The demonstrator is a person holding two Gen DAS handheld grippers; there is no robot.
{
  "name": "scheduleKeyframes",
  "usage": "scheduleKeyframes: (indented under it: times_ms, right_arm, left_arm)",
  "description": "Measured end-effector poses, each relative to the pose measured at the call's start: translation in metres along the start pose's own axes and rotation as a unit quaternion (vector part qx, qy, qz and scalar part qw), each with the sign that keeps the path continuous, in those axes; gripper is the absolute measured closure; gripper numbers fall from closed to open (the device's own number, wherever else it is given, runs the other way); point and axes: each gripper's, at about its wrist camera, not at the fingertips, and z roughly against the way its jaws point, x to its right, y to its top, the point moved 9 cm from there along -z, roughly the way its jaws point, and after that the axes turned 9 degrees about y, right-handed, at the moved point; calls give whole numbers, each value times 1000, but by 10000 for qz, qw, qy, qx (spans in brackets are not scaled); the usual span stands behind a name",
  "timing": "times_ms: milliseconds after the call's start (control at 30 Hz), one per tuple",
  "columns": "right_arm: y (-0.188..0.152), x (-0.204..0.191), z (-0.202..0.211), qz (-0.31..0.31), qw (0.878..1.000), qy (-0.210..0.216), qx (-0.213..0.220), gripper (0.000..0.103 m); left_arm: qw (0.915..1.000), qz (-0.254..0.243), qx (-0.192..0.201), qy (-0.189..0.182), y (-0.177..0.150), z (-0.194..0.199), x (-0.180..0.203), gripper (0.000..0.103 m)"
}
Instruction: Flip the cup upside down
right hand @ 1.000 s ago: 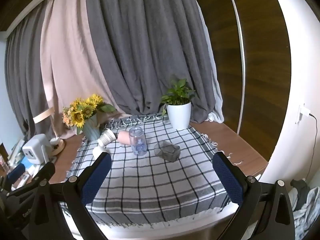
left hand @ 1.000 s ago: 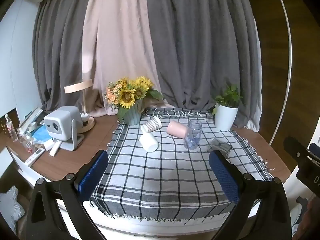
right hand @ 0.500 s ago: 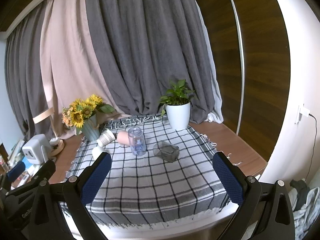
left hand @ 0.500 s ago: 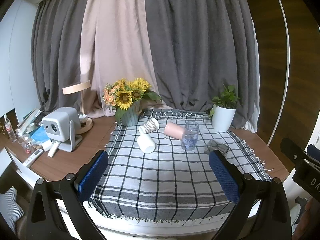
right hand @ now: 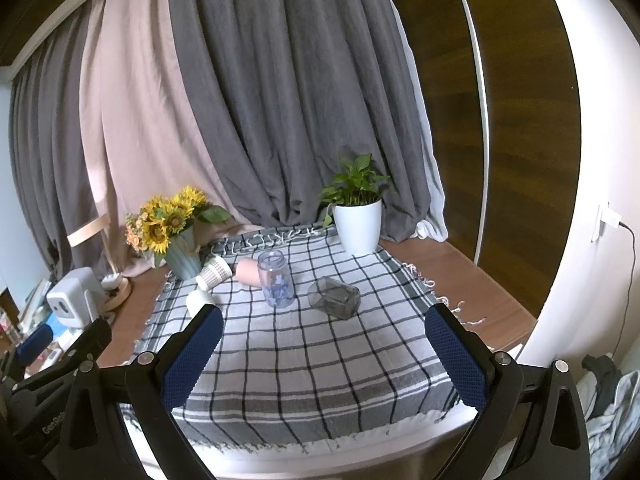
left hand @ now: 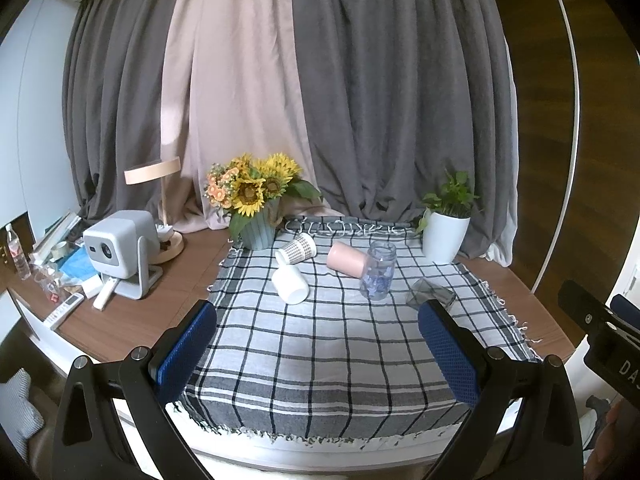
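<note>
The left claw [left hand: 316, 344] hovers spread wide and empty above the near edge of the checked cloth [left hand: 320, 352]; the right claw [right hand: 322, 348] is equally spread and holds nothing. From the left claw, the cups lie well apart at about 12 o'clock: a white cup [left hand: 291, 286] on its side, a patterned paper cup [left hand: 297, 249] behind it, a pink cup [left hand: 346, 259] at 1 o'clock touching the upright clear jar [left hand: 378, 270], and a faceted grey glass [left hand: 430, 300] tipped over at 2 o'clock.

The risk, as I judge it, is rolling: the smooth cylinders on soft, wrinkling fabric could slip from hard pads, and the jar or the sunflower vase [left hand: 258, 232] could be knocked. The paper cup would crush under a firm squeeze.
</note>
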Motion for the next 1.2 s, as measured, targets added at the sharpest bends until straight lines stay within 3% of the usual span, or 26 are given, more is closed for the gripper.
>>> scheduleKeyframes:
  times_ms: [1200]
  right_arm:
    - [0, 2, 0, 20, 10000, -36, 17, 1]
  left_arm:
    - [10000, -51, -2, 33, 3, 0, -4, 0]
